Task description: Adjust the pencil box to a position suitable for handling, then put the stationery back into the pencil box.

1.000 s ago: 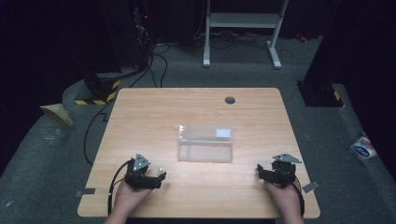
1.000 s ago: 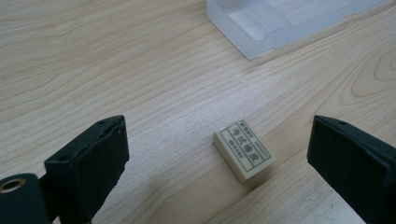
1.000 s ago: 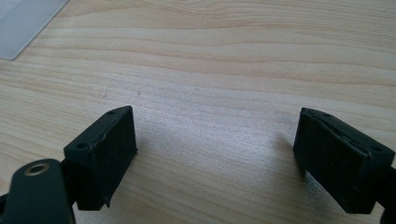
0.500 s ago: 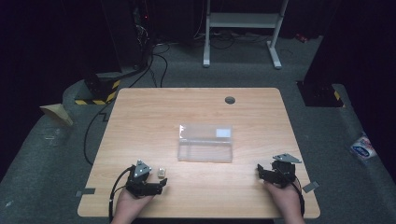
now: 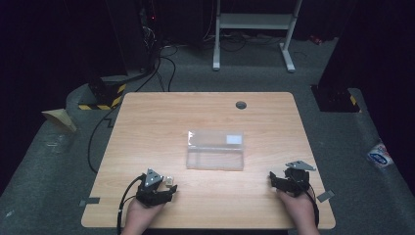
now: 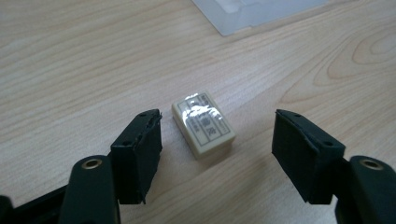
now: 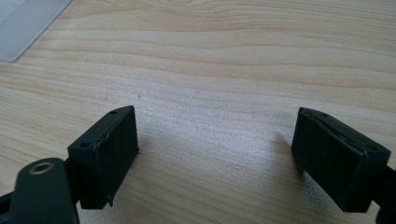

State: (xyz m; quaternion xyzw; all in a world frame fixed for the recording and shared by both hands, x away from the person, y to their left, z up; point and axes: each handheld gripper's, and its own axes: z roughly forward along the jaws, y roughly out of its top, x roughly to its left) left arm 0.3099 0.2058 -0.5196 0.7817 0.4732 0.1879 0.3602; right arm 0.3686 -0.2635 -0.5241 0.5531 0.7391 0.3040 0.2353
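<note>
A small cream block (image 6: 204, 123) with a printed label lies flat on the wooden table (image 5: 161, 122), between the jaws of my left gripper (image 6: 218, 125). The jaws have just been closing around it; a gap remains on each side and neither pad touches it. In the high view that left gripper (image 5: 170, 188) sits near the front left edge with the block (image 5: 169, 180) at its tips. My right gripper (image 5: 272, 179) rests at the front right. Its jaws (image 7: 217, 123) stand wide open over bare wood. A clear plastic box (image 5: 215, 150) lies at the table's middle.
A round cable hole (image 5: 241, 105) sits near the table's far edge. A corner of the clear box (image 6: 252, 14) shows beyond the block. Cables (image 5: 161, 68) and a white stand (image 5: 254, 24) are on the floor behind the table.
The left gripper's jaws have drawn closer together around the small block. The right gripper has not moved.
</note>
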